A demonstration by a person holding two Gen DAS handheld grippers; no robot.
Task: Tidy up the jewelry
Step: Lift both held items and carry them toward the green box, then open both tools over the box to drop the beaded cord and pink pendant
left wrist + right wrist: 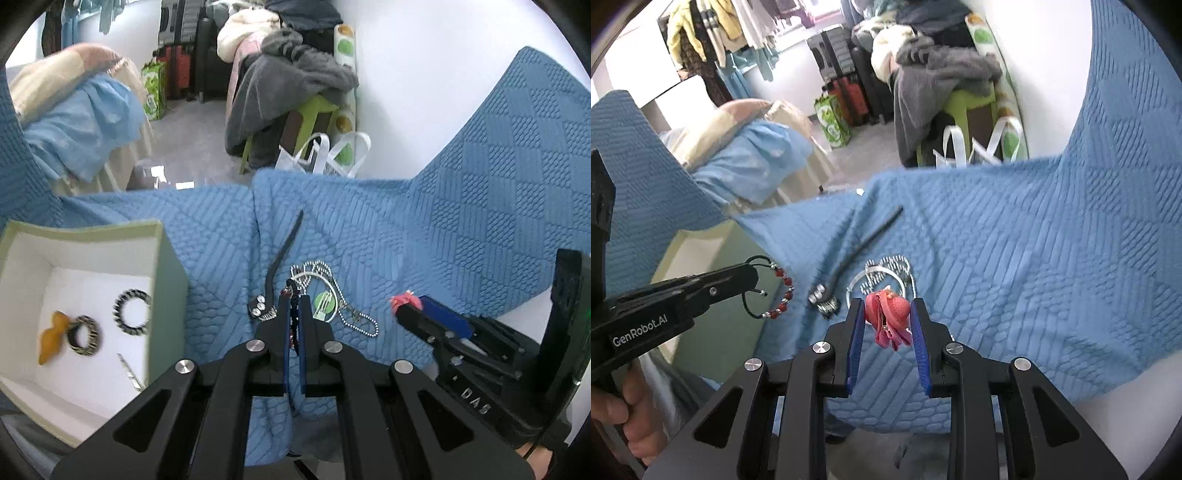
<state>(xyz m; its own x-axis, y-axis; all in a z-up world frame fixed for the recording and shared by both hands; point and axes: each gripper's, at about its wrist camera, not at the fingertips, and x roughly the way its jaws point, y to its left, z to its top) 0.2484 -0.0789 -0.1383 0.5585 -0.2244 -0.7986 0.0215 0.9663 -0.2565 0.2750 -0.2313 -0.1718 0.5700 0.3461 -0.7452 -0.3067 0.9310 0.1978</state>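
Grippers both loaded: left gripper is clamped tight on a red-bead bracelet, w/ the cord loop dangling; right gripper is part closed, pads pinching a pink flower clip. Below on blue quilt lie a ball chain, black strap & rhinestone piece. Box at left holds two striped rings; cluttered room w/ clothes pile behind.

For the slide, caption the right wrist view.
Right gripper clamps a pink flower clip above the blue quilt; left gripper carries a red-beaded bracelet.
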